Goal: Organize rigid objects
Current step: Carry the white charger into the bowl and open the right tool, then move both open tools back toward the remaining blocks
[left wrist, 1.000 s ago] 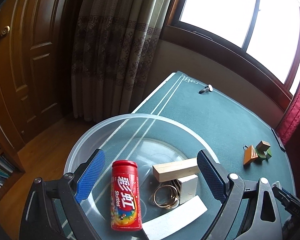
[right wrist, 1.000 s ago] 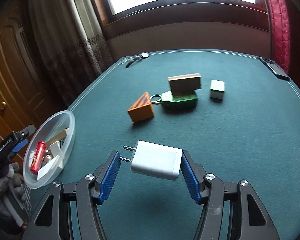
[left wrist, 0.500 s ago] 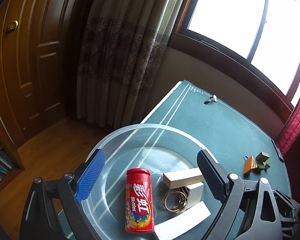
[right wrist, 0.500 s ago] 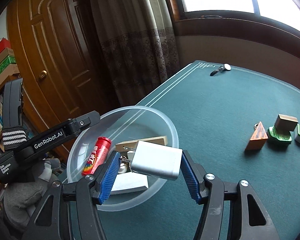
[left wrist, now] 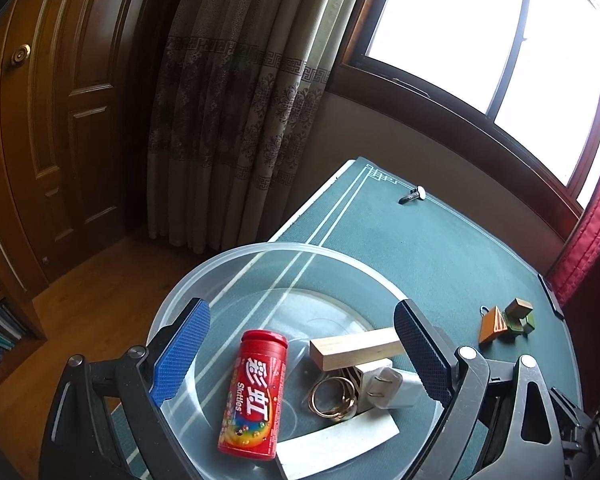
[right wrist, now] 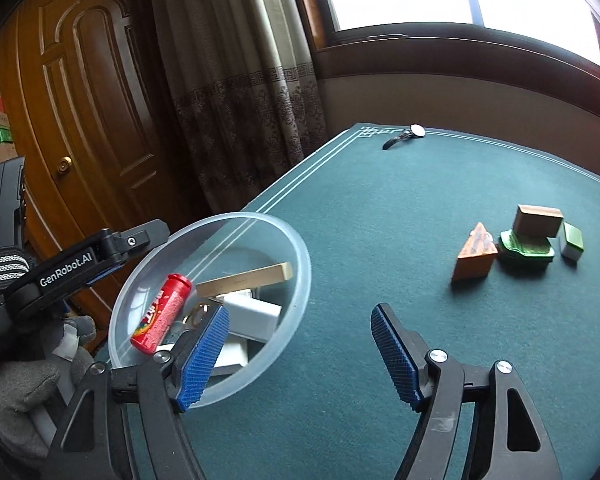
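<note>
Right wrist view: right gripper (right wrist: 300, 352) gapes empty beside the clear bowl (right wrist: 300, 248) holding the white charger (right wrist: 252, 316); left gripper (left wrist: 300, 352) spread too.

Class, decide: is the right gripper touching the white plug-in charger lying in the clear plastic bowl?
Apart. The right wrist view shows the right gripper open and empty, while the white plug-in charger lies among the items inside the clear plastic bowl.
</note>
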